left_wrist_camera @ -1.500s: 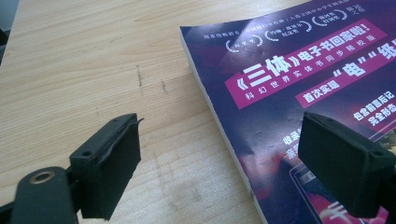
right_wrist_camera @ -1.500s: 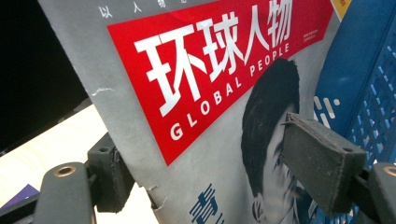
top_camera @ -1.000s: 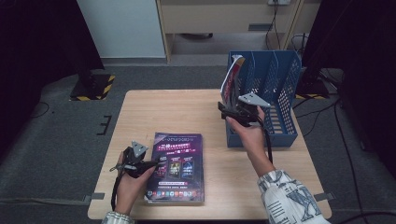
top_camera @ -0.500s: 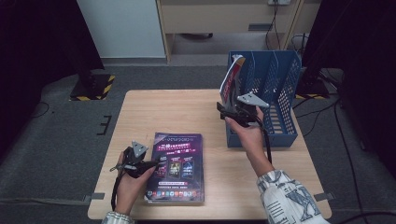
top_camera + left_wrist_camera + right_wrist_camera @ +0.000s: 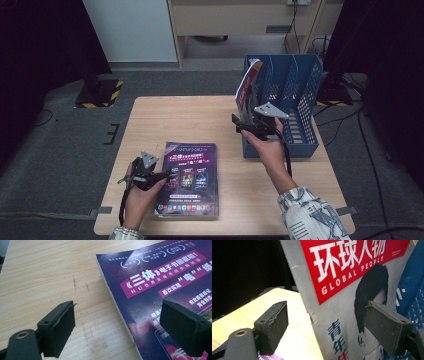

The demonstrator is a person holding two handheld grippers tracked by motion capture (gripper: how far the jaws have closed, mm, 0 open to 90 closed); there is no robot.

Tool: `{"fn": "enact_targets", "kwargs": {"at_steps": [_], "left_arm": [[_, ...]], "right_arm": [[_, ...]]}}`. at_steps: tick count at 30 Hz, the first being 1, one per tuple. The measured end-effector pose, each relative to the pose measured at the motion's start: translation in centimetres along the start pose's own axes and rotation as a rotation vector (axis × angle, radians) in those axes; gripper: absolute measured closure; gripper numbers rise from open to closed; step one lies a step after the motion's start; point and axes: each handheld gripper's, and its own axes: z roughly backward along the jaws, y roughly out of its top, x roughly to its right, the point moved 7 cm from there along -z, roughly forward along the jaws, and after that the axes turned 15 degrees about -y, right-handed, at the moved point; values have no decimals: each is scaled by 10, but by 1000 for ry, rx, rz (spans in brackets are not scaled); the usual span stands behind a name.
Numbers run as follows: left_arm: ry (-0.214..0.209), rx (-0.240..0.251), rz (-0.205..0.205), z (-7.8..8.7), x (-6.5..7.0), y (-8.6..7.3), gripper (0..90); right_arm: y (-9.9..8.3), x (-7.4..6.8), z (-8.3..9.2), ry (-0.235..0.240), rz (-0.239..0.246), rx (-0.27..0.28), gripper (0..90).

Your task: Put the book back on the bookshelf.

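A purple magazine (image 5: pixel 187 180) (image 5: pixel 162 277) lies flat on the wooden table (image 5: pixel 190 120), near the front edge. My left gripper (image 5: pixel 167 175) (image 5: pixel 117 322) hovers open at its left edge, one jaw above the cover and the other above bare wood. A red-and-white "Global People" magazine (image 5: pixel 246 87) (image 5: pixel 352 277) stands upright at the left end of a blue file rack (image 5: pixel 300 75). My right gripper (image 5: pixel 240 125) (image 5: pixel 327 320) straddles that magazine's edge. Its jaws have just been opening, and the pads stand apart from the paper.
The blue rack, with several slots, stands at the table's right side. Behind the table are a white cabinet (image 5: pixel 130 30) and a wooden desk (image 5: pixel 240 20). Cables run over the grey floor on the right.
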Motion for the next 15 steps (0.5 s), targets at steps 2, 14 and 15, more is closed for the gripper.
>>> {"fn": "enact_targets", "kwargs": {"at_steps": [2, 14, 15], "left_arm": [[0, 0, 0, 0, 0, 0, 126], [4, 2, 1, 0, -1, 1, 126], [5, 1, 0, 0, -1, 0, 126]], "right_arm": [[-2, 0, 3, 6, -1, 0, 189], [-28, 0, 33, 66, 7, -18, 185], [-31, 0, 35, 73, 12, -23, 180]]}}
